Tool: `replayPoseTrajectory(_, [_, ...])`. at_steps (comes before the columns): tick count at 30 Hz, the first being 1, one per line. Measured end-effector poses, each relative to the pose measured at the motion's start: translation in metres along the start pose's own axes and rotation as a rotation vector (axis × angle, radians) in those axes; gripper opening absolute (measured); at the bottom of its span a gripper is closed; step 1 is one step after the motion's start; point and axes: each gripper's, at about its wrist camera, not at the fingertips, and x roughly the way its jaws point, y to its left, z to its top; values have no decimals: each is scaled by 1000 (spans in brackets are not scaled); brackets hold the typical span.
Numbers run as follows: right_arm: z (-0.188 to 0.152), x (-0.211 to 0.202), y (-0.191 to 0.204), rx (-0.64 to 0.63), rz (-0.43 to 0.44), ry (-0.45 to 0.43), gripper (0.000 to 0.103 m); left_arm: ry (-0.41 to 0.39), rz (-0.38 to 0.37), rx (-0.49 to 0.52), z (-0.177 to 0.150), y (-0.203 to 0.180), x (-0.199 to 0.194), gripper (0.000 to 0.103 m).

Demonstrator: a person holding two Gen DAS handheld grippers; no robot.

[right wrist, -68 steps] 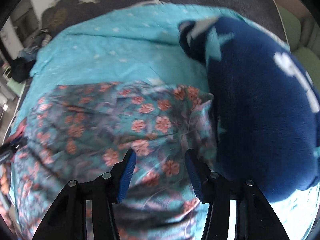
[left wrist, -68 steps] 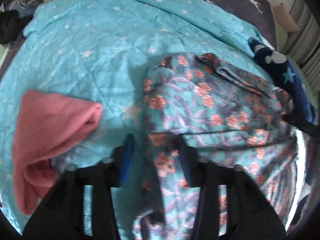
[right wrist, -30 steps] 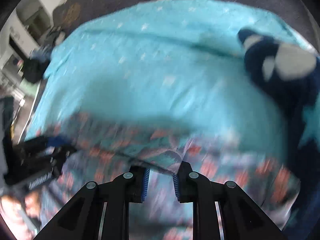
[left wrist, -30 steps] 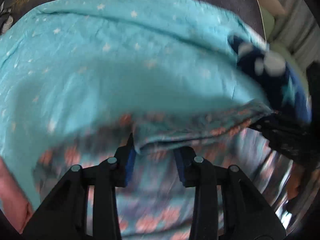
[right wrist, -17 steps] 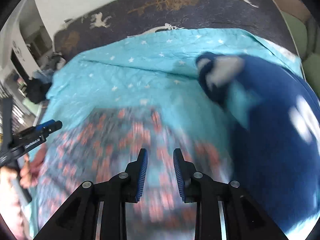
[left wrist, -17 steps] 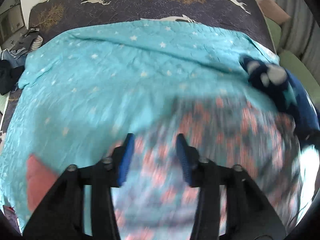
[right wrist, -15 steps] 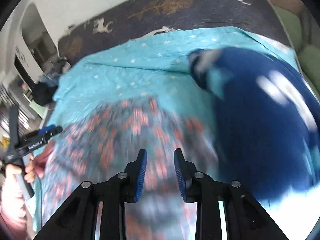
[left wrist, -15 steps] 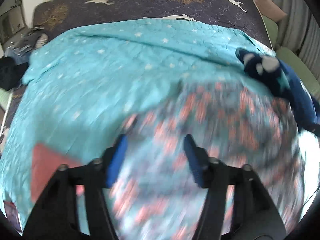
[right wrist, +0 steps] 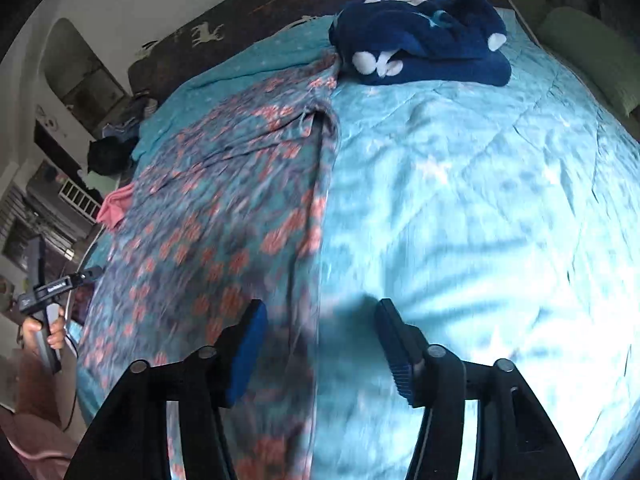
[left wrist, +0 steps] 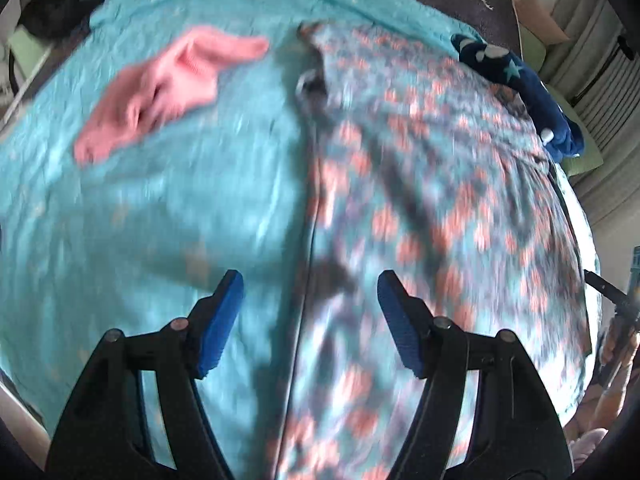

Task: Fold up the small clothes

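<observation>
A floral garment (left wrist: 432, 208) lies spread flat on a bed covered by a turquoise star-print quilt (left wrist: 152, 208), both frames smeared by motion. The left hand-held gripper (left wrist: 310, 300) hangs over the garment's left edge, its blue pads (left wrist: 224, 312) spread with nothing between them; its jaws have just been opening. The right hand-held gripper (right wrist: 318, 334) hangs over the garment's right edge, pads (right wrist: 250, 344) likewise apart and empty, jaws also just opening.

Three pieces of clothing show: the floral garment, one pink garment (left wrist: 168, 84) to its left on the quilt, and one navy fleece (right wrist: 420, 40) with white patches at the far side. The left view shows the pink piece whole; the right view shows only a corner of it (right wrist: 114, 204) past the floral cloth. Only the right view shows a hand (right wrist: 44, 330) gripping the other tool's handle, which bears a small white label too blurred to read, and a dark blanket with pale deer (right wrist: 206, 34) beyond the quilt.
</observation>
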Motion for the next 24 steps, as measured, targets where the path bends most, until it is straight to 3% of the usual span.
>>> replayPoseTrajectory(9, [-69, -42, -10, 114, 106, 10, 60, 1, -88, 25, -69, 1, -30, 67])
replayPoseTrajectory(10, [-79, -46, -11, 131, 125, 6, 60, -13, -74, 22, -75, 3, -33, 52])
replayPoseTrajectory(11, [-87, -50, -13, 150, 146, 7, 60, -27, -44, 5, -78, 5, -36, 27])
replayPoseTrajectory(13, [-98, -54, -17, 191, 189, 0, 60, -21, -57, -50, -83, 14, -39, 11])
replayPoseTrajectory(14, [-101, -55, -18, 210, 216, -4, 60, -24, -87, -72, -84, 17, -40, 8])
replayPoseTrajectory(19, [-105, -46, -19, 276, 332, 15, 60, -35, -127, -90, -89, 17, -39, 12])
replayPoseTrajectory(21, [-102, -37, -11, 248, 341, 27, 60, -37, -167, -108, -90, 19, -39, 31])
replayPoseTrajectory(23, [-97, -27, -7, 241, 347, 28, 60, -43, -230, -121, -90, 17, -38, 62])
replayPoseTrajectory(24, [-93, -24, -5, 244, 355, 26, 60, -43, -244, -111, -88, 14, -37, 68])
